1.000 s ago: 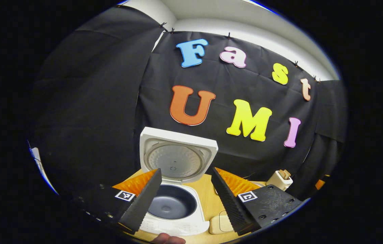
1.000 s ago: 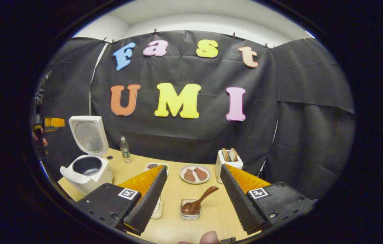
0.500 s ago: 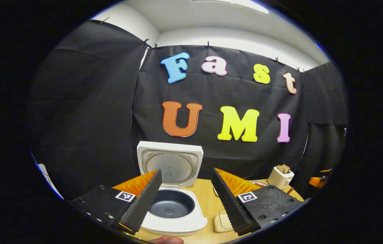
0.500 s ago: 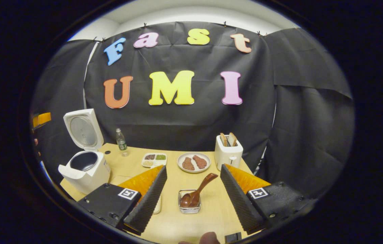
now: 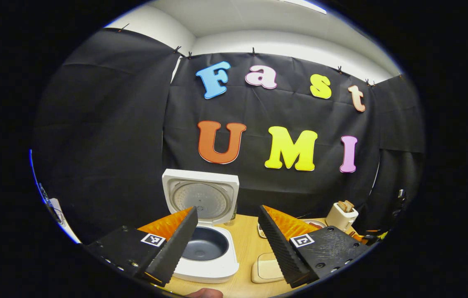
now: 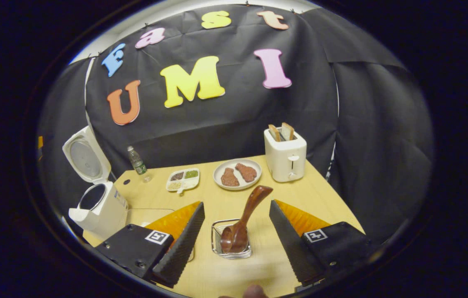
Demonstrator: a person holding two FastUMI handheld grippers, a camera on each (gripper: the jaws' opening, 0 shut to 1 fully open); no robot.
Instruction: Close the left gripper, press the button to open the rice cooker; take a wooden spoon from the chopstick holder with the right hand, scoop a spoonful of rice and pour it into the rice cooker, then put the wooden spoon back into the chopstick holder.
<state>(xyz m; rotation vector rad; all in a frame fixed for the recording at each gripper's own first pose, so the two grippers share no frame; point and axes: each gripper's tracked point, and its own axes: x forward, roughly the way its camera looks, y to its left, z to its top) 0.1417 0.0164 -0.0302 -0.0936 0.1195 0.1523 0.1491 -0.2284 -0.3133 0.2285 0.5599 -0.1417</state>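
Right now the rice cooker sits at the lower centre of the left gripper view, lid standing upright, dark inner pot bare. The left gripper hangs before it, fingers spread wide, holding nothing. Over in the right gripper view, the right gripper is also spread wide, framing a wooden spoon whose bowl rests in a small clear container at lower centre, handle leaning up and right. Toaster, plate of meat and water bottle stand farther up on the table.
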